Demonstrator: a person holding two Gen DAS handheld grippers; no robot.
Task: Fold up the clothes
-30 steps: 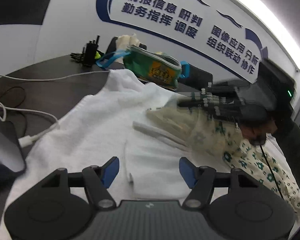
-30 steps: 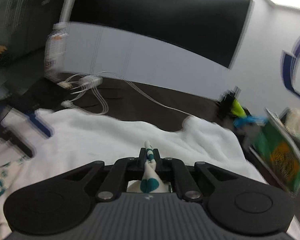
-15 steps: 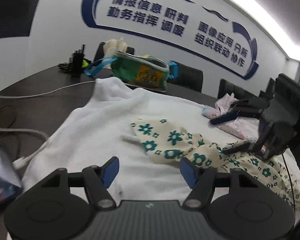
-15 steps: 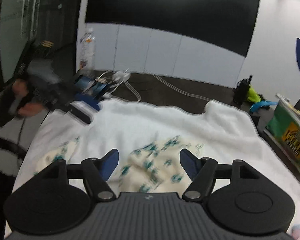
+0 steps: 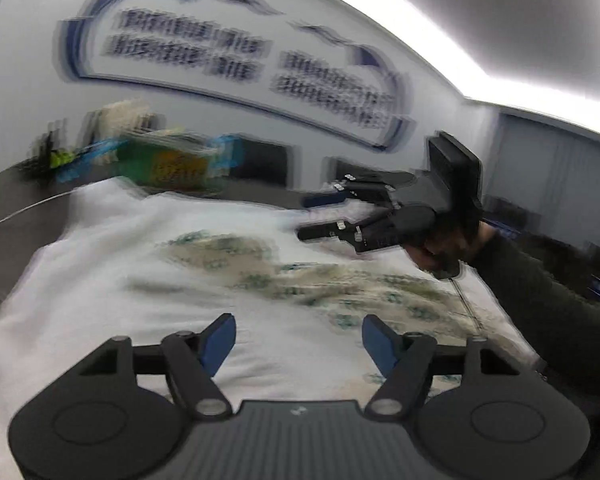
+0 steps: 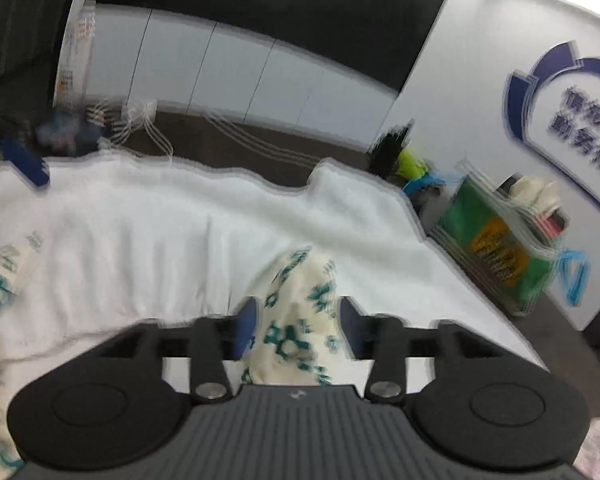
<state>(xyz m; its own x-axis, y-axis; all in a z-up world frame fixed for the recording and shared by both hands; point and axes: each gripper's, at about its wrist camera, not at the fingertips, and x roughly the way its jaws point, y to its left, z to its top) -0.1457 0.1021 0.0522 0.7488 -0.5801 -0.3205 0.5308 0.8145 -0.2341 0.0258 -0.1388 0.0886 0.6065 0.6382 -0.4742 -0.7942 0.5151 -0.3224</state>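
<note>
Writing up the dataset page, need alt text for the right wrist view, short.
The right hand-held gripper hangs open over a cream garment with teal flowers, which lies on a white towel across a dark table. A green bag stands at right; the frame is motion-blurred.

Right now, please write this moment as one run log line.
left gripper: open, empty | right gripper: open around floral garment | white towel: underneath

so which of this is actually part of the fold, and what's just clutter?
In play:
floral garment
white towel
left gripper
right gripper

Clutter:
green bag
white cables
bottle
</note>
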